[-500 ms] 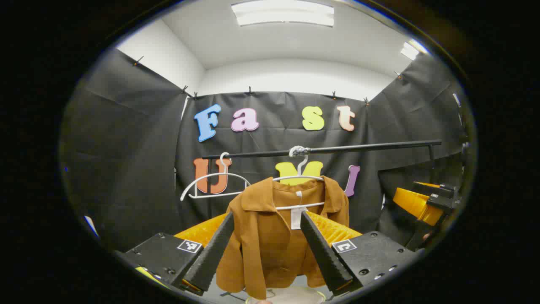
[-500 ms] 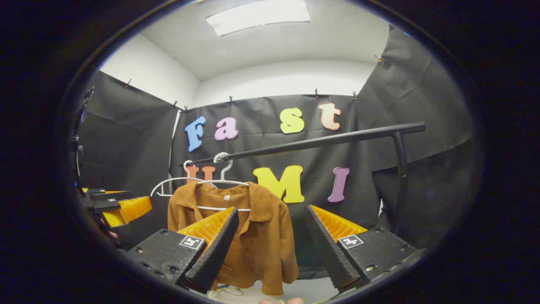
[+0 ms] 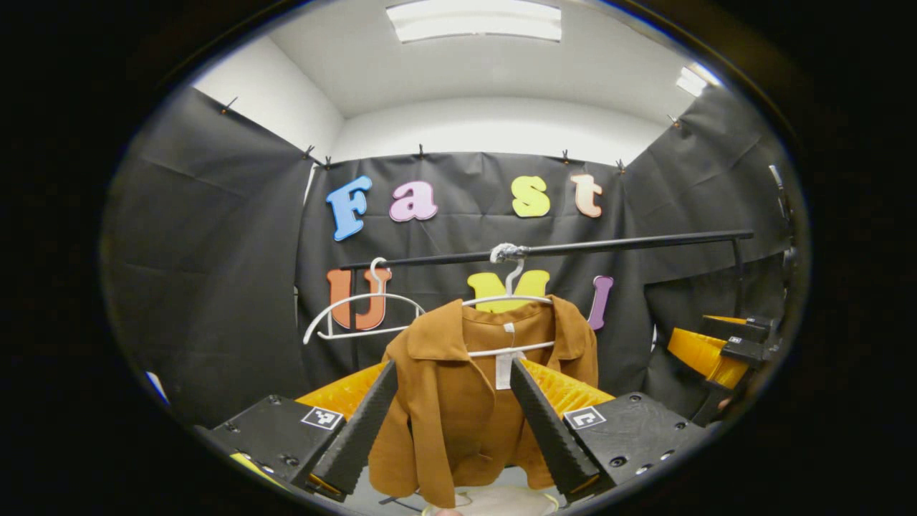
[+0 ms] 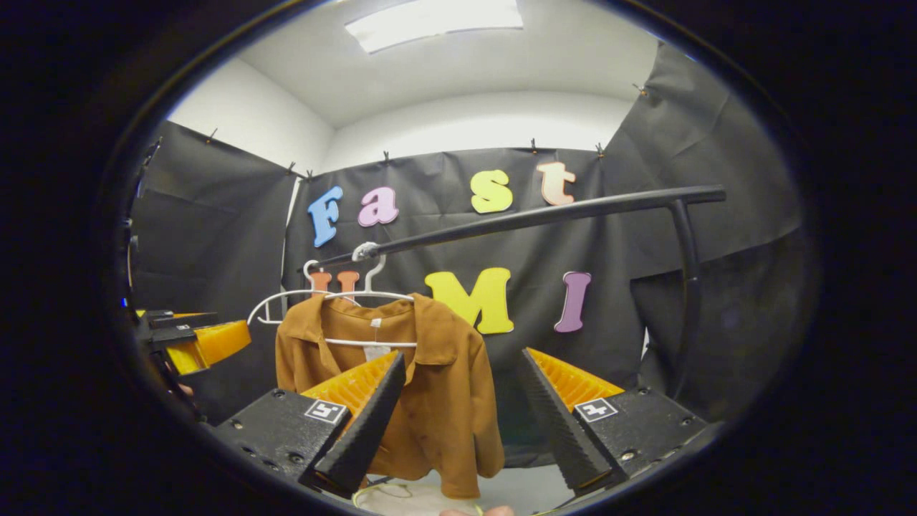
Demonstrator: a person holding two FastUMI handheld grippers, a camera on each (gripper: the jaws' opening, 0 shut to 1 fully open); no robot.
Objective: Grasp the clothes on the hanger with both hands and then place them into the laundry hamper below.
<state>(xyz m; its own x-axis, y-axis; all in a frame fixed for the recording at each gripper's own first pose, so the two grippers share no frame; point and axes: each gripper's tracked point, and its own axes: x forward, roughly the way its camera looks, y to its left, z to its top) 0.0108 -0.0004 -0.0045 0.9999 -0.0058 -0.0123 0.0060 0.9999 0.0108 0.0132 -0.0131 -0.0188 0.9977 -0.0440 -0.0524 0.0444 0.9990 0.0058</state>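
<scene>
Garment: the rust-brown collared cloth shirt (image 3: pixel 466 401) hangs on a white wire hanger (image 3: pixel 510 301) hooked over the black metal rail (image 3: pixel 573 249), front open, a white tag at the neck.
Left gripper (image 3: pixel 453 423): jaws spread wide, nothing between them; the shirt lies beyond the fingers at 12 o'clock, apart from them.
Right gripper (image 4: pixel 458 423): jaws spread wide and empty; the shirt sits at 10 to 11 o'clock, its right sleeve just past the left finger.
Hamper: a pale rounded rim (image 3: pixel 494 502) shows at 6 o'clock under the shirt hem, probably the laundry hamper; too little visible to be sure.
Risk, hanger: pulling straight down could drag the hook along the rail or tip the hanger, as the collar wraps its shoulders.
Risk, neighbour: an empty white hanger (image 3: pixel 362 312) hangs just beside at 9 o'clock and could snag.
Risk, grip: one layer pinched on an open front may slip.
Room: open space to the right up to the rail's upright post (image 4: pixel 689 287); the black cloth wall (image 3: pixel 215 272) is close behind.
</scene>
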